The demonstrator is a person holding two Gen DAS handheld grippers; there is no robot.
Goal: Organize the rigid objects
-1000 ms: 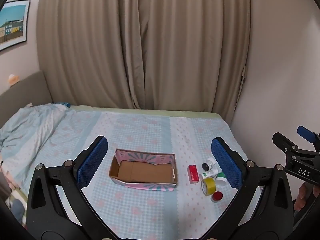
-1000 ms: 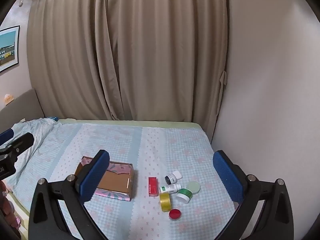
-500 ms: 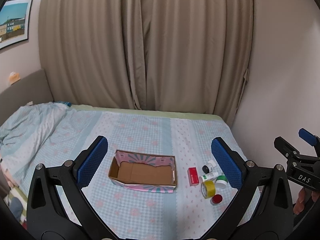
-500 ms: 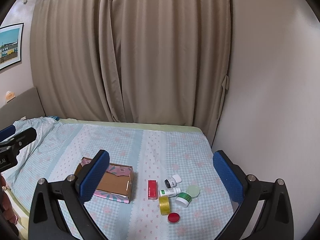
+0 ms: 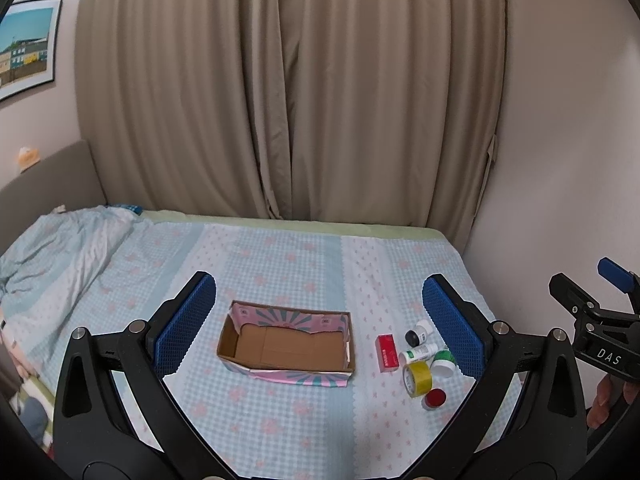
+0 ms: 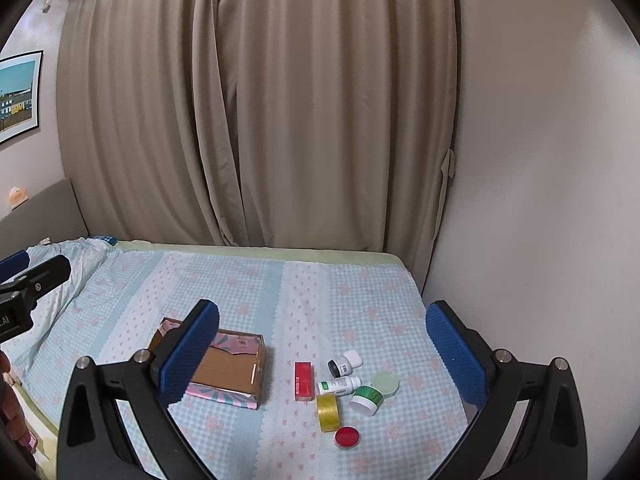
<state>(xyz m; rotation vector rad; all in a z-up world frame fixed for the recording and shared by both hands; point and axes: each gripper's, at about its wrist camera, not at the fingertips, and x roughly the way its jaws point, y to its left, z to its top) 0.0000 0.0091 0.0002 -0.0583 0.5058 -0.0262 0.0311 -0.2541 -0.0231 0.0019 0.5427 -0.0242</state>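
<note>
An empty open cardboard box (image 5: 286, 346) with pink patterned sides lies on the bed; it also shows in the right wrist view (image 6: 230, 368). Right of it lie a red carton (image 6: 303, 380), two small white bottles (image 6: 344, 363) (image 6: 339, 385), a green-banded jar (image 6: 366, 399), a pale green lid (image 6: 385, 382), a yellow tape roll (image 6: 329, 412) and a red round lid (image 6: 347, 436). My left gripper (image 5: 320, 324) is open and empty, held above and short of the box. My right gripper (image 6: 322, 352) is open and empty, held above and short of the small items.
The bed (image 5: 280, 256) has a blue checked sheet with pink flowers. A rumpled blanket (image 5: 52, 252) lies at the left. Beige curtains (image 5: 288, 92) hang behind the bed and a wall (image 6: 540, 200) runs along its right edge.
Both views have tilted up a little and the objects sit lower in frame. Both grippers stay open and empty; nothing on the bed has moved.
</note>
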